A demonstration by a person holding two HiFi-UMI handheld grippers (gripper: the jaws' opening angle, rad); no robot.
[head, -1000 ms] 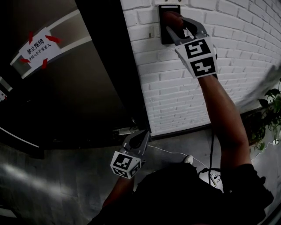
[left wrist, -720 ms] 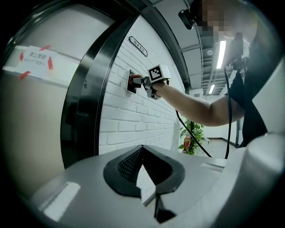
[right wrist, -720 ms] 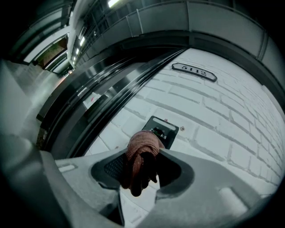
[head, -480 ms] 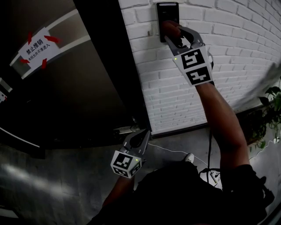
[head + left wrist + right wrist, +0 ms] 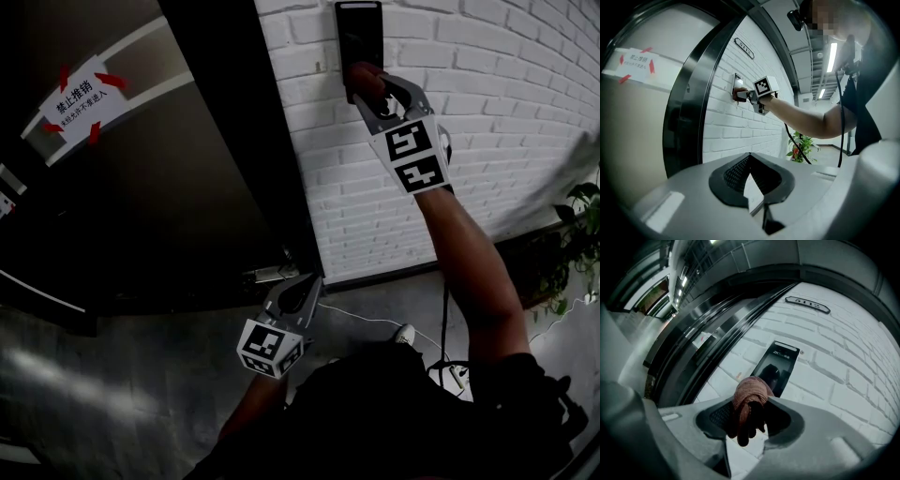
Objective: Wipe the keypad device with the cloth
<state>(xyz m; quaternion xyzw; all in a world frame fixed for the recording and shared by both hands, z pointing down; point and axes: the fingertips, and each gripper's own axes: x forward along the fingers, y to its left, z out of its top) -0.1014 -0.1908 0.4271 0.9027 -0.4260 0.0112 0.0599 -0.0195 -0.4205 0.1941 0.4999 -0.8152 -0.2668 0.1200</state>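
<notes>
Head view: right arm raised, elbow near straight, reaching up to the keypad device (image 5: 359, 26), a glossy black upright panel on the white brick wall (image 5: 506, 84). Right tongs (image 5: 367, 82) clamp a bunched reddish cloth (image 5: 362, 75) against the device's lower part. Left tongs (image 5: 302, 286) hang low, well below the device, by the dark door (image 5: 187, 187).
Left gripper view: tongs drawn nearly together, nothing between.
Right gripper view: cloth wad, soft and woven, is pinched between black ribbed pads (image 5: 718, 416) and covers the device's bottom end.
</notes>
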